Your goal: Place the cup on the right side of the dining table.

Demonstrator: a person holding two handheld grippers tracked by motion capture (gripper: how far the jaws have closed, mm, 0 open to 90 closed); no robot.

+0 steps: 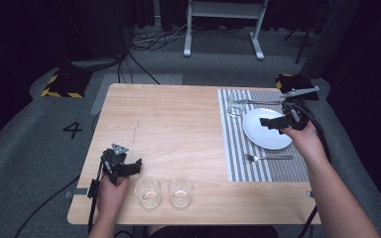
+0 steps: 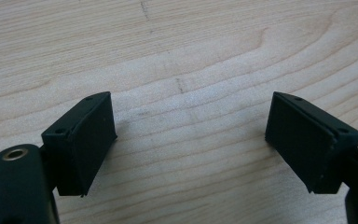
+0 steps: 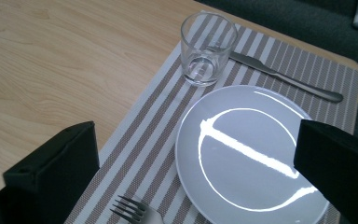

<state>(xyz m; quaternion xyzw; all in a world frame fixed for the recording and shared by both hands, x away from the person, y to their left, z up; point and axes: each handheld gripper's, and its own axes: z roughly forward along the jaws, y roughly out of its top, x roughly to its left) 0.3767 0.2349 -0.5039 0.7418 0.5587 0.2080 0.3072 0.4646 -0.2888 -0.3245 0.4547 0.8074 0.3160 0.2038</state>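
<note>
My left gripper [image 1: 129,167] sits low at the near left of the counter [image 1: 168,119], released, nothing between the jaws; two empty glasses [image 1: 148,191] [image 1: 180,191] stand just to its right near the front edge, side by side, not touching it. The left gripper view has the jaws spread wide over bare wood grain [image 2: 186,84], and the glasses do not enter that frame, so the high view is what places them. My right gripper [image 1: 273,122] hovers above the white plate [image 1: 265,134] on the striped placemat [image 1: 238,148] at the far right, also released, holding nothing. In the right gripper view the jaws stand apart with the plate [image 3: 247,154] between them, a bright light streak across it. That view gives detail that the high view blurs: a third glass [image 3: 207,49], upright and empty, on the placemat [image 3: 149,135] just beyond the plate's rim, a knife [image 3: 284,77] lying past the plate on the mat, and the fork tines [image 3: 135,211] at the bottom edge. The high view shows the whole fork [image 1: 268,157] lying on the mat on the near side of the plate, apart from it, plus the knife [image 1: 255,101] along the far side and the small glass [image 1: 234,110] beside the plate. Gripper height above the plate: cannot tell.
</note>
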